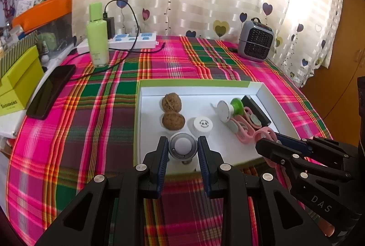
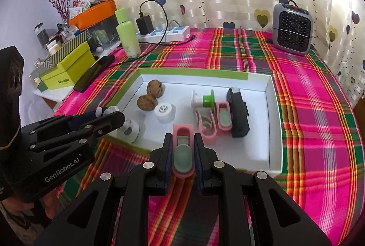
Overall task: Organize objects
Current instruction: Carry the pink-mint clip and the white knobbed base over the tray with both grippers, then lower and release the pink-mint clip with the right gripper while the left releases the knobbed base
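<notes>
Left wrist view: left hand-held gripper (image 1: 182, 148) clamps a round silver knob (image 1: 183, 147); right hand-held gripper (image 2: 182, 150) clamps a pink clip (image 2: 182, 150). Both sit over the white tray (image 2: 272, 113); placement comes next.

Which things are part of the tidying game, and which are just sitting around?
Part of the job: white tray, walnuts, round knob in left gripper, pink clip in right gripper.
Just lying about: green bottle, heater, phone.

- The plaid-cloth desk (image 2: 319, 109) lies bare right of the shallow white tray (image 2: 272, 123).
- In the tray, two brown walnuts (image 1: 171, 111), a white cap (image 1: 203, 124) and pink clips (image 2: 215, 123) crowd the middle.
- A green bottle (image 1: 98, 38) and grey heater (image 1: 255, 40) stand at the far edge.
</notes>
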### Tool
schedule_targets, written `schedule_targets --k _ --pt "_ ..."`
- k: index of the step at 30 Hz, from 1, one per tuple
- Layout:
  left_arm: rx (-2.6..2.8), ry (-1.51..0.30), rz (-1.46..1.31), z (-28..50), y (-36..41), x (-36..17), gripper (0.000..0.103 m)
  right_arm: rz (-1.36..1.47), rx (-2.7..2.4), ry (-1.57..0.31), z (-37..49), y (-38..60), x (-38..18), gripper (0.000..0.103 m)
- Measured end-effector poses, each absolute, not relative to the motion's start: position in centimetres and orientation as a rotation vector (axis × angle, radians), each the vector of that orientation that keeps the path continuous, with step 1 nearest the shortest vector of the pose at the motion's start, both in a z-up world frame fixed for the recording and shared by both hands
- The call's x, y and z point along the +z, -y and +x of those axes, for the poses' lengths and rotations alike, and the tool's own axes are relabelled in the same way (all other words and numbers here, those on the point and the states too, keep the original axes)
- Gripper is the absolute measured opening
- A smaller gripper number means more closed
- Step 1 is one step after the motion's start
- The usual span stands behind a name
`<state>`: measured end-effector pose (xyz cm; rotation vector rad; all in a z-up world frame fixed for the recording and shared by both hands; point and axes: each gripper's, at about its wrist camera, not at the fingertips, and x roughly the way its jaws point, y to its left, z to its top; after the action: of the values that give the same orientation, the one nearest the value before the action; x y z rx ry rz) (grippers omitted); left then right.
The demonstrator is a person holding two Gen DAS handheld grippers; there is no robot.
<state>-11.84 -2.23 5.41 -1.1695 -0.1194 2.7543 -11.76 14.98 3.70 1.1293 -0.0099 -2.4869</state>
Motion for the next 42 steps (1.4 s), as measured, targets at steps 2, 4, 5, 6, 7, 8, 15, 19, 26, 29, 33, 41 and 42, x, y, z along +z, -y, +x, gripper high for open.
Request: schedule_targets --k 2,4,5,6,7,8,15,19,26,29,33,41,42 --pt "2.752 0.124 -1.173 -12.5 2.3 5.4 0.024 1.134 -2.48 0.019 -12.4 -14.9 3.7 0.018" --pt "2.748 0.126 -1.185 -13.0 2.3 5.3 0.024 1.141 -2.474 0.024 -12.9 -14.9 3.5 0.018" --pt "2.747 0.121 -1.188 -13.3 2.2 5.2 0.024 1.145 -2.476 0.023 -13.2 -14.9 3.5 0.018" --pt "2.747 0.118 -1.192 -13.4 2.2 5.1 0.024 1.146 -2.475 0.024 -13.3 -14.9 3.4 0.018" --pt "2.745 0.117 -1.197 -13.6 2.1 5.0 0.024 1.149 -2.472 0.027 -13.5 -14.9 3.3 0.018" --pt "2.743 0.117 -1.2 -13.7 2.1 4.9 0.024 1.15 -2.469 0.032 -13.7 -14.9 3.3 0.018" --pt "2.748 0.117 -1.227 -15.0 2.2 4.2 0.024 1.17 -2.432 0.042 -14.9 -14.5 2.8 0.018" --pt "2.748 0.117 -1.249 -15.4 2.4 3.8 0.024 1.185 -2.409 0.026 -15.5 -14.0 2.4 0.018" --pt "2.737 0.117 -1.283 -16.2 2.4 3.0 0.024 1.21 -2.4 0.004 -16.3 -13.4 1.8 0.018" --pt "2.737 0.127 -1.289 -16.5 2.5 2.8 0.024 1.224 -2.398 -0.003 -16.7 -13.3 1.5 0.018" --pt "2.732 0.124 -1.292 -16.7 2.4 2.7 0.024 1.237 -2.393 -0.006 -17.0 -13.3 1.0 0.018" --pt "2.727 0.105 -1.296 -16.9 2.1 2.4 0.024 1.23 -2.397 -0.012 -17.0 -13.3 0.9 0.018" --pt "2.729 0.102 -1.296 -16.9 2.1 2.5 0.024 1.229 -2.397 -0.01 -17.0 -13.3 0.9 0.018"
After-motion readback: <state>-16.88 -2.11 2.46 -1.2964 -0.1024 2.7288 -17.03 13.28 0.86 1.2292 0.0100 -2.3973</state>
